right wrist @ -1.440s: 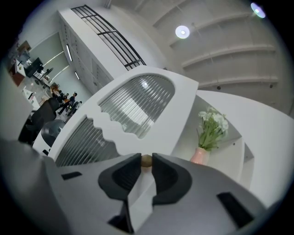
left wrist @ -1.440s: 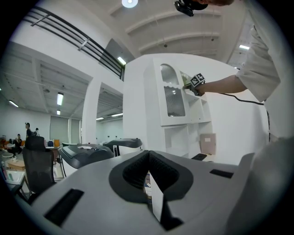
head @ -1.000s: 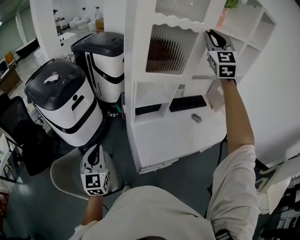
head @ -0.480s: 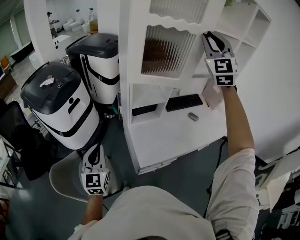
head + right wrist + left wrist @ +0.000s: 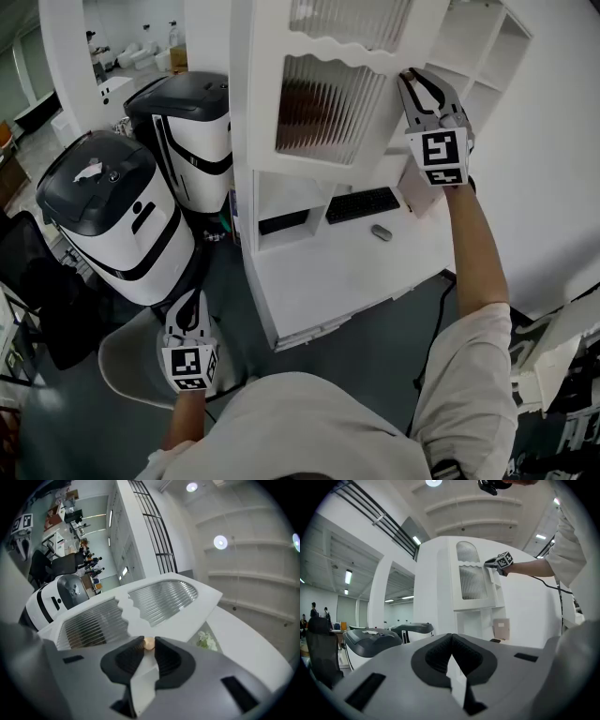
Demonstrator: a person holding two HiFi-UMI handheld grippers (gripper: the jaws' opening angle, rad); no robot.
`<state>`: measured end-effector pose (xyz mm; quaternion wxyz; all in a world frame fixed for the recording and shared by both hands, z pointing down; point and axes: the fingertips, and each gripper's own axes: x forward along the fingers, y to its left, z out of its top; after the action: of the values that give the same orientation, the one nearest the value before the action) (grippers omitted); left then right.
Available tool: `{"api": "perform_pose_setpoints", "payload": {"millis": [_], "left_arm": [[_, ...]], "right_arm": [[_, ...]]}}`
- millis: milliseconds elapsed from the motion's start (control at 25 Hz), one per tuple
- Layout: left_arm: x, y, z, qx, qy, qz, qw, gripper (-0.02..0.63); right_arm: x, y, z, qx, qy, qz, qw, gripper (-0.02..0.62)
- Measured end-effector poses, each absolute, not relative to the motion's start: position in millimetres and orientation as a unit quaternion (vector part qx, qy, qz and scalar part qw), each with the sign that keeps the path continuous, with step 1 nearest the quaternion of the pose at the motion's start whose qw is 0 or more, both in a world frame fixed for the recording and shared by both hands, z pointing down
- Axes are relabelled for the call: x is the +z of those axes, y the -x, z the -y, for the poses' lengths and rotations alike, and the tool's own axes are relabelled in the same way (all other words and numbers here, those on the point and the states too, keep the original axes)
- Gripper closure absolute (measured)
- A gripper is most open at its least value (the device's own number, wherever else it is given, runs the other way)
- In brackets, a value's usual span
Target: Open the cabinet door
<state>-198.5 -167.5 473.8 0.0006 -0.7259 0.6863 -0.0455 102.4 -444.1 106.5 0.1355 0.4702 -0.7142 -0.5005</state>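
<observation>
While pinching the small brass knob (image 5: 149, 643) between nearly closed pads, reaching high with the right gripper (image 5: 417, 82) at the upper right of the head view, tips set against the free edge of the cabinet door (image 5: 328, 103). Hanging idle with the left gripper (image 5: 190, 305) at the lower left, pads pressed together on nothing, pointing over a grey chair seat (image 5: 131, 361) toward the black-and-white machines (image 5: 112, 216). Standing already partly swung out from the white cabinet (image 5: 309, 309), that ribbed-glass door, hinged toward the frame's left, with open shelves showing behind it at the upper right. Judging by this, pulling the door through its swing: the middle of the task, not the end. Probably needing next: drawing the knob along an arc toward the lower left rather than straight back, gripping firmly on so small a knob, and turning the wrist with the door to avoid slipping off.
</observation>
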Motion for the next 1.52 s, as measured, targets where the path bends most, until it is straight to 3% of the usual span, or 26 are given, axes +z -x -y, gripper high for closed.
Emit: {"api": "perform_pose_setpoints", "payload": {"millis": [1520], "left_arm": [[479,172,184,-0.043,0.757,-0.652,0.000,0.606]], "right_arm": [[115,-66,325,-0.652,-0.350,0.647,0.182,0.520]]}}
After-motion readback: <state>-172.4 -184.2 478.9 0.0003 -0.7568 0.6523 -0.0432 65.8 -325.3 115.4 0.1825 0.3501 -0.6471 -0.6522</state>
